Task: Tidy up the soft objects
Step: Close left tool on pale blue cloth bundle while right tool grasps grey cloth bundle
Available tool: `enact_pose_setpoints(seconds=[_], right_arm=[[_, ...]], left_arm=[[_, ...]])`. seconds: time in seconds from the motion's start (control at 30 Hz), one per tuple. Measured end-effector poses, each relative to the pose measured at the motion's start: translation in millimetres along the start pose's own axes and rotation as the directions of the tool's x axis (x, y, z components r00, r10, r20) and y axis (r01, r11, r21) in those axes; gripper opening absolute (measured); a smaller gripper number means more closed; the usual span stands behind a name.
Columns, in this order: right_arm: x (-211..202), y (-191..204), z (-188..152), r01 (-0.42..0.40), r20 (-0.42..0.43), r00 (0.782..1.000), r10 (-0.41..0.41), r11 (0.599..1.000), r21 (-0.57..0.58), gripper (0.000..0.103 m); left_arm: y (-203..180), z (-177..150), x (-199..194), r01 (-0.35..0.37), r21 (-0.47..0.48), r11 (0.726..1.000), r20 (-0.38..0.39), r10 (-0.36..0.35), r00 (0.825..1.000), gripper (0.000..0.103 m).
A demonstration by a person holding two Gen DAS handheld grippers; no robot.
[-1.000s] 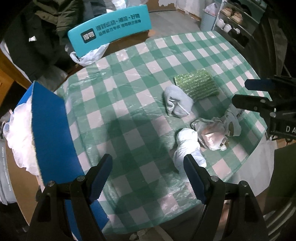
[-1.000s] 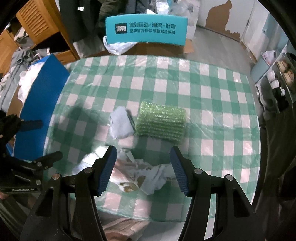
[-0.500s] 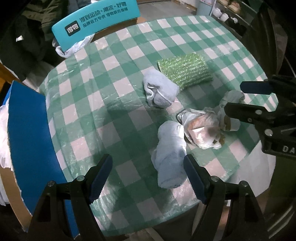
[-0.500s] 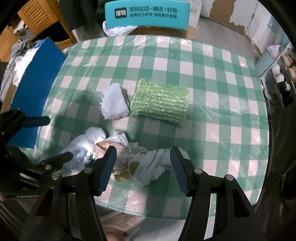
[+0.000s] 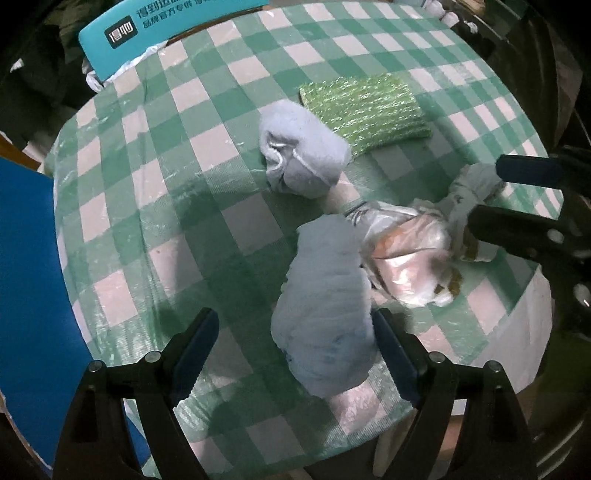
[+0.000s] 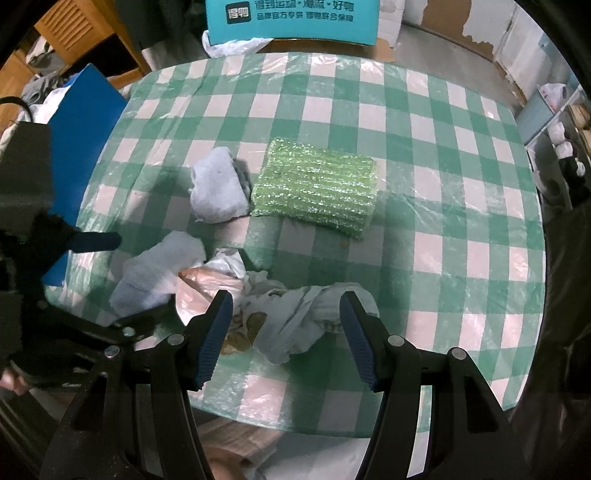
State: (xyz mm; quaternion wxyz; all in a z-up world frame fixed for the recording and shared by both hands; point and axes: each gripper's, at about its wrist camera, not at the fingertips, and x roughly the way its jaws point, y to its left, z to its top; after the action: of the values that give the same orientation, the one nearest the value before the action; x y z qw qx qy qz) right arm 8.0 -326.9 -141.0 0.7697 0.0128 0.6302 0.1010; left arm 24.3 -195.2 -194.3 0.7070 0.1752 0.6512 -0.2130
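Observation:
On the green checked table (image 5: pixel 207 155) lie a pale blue rolled cloth (image 5: pixel 325 306) near the front edge, a second pale blue bundle (image 5: pixel 303 155), a green sparkly folded cloth (image 5: pixel 365 107) and a crumpled white patterned cloth with clear plastic (image 5: pixel 413 258). My left gripper (image 5: pixel 295 358) is open, its jaws either side of the near blue cloth (image 6: pixel 155 273). My right gripper (image 6: pixel 286 339) is open, its jaws either side of the white patterned cloth (image 6: pixel 306 317). The green cloth (image 6: pixel 317 192) and far blue bundle (image 6: pixel 218 188) lie beyond.
A blue box (image 5: pixel 29 295) stands off the table's left side, also in the right wrist view (image 6: pixel 85 125). A teal chair back with white print (image 6: pixel 291 18) stands at the far edge. Shelves with shoes (image 6: pixel 565 147) are at right.
Both grippers have come lower and closer to the table. The left now straddles the near blue cloth; the right now straddles the white patterned cloth. Both stay open.

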Motion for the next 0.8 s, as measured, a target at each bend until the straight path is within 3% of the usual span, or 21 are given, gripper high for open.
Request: enact_pose_setpoints(seconds=[0.1, 0.17, 0.23, 0.3, 0.8], right_arm=[[3, 4, 0, -0.011, -0.007, 1.000, 0.011, 1.000, -0.018, 0.060], [5, 8, -1, -0.018, -0.016, 1.000, 0.017, 0.999, -0.039, 0.060], [8, 12, -2, -0.021, -0.025, 1.000, 0.019, 0.998, -0.061, 0.060], [11, 17, -3, -0.023, -0.034, 0.999, 0.020, 0.996, -0.084, 0.060], [43, 30, 6, 0.062, -0.051, 0.996, -0.072, 0.982, -0.181, 0.062]], left_arm=[[4, 1, 5, 0.005, -0.014, 1.000, 0.008, -0.005, 1.000, 0.084], [7, 1, 6, 0.011, -0.025, 1.000, 0.012, -0.011, 1.000, 0.076], [11, 0, 9, 0.025, -0.037, 0.999, 0.004, -0.025, 1.000, 0.059], [15, 0, 13, 0.041, -0.046, 0.998, -0.011, -0.041, 0.999, 0.052], [26, -7, 14, -0.005, -0.052, 0.999, -0.004, 0.004, 1.000, 0.049]])
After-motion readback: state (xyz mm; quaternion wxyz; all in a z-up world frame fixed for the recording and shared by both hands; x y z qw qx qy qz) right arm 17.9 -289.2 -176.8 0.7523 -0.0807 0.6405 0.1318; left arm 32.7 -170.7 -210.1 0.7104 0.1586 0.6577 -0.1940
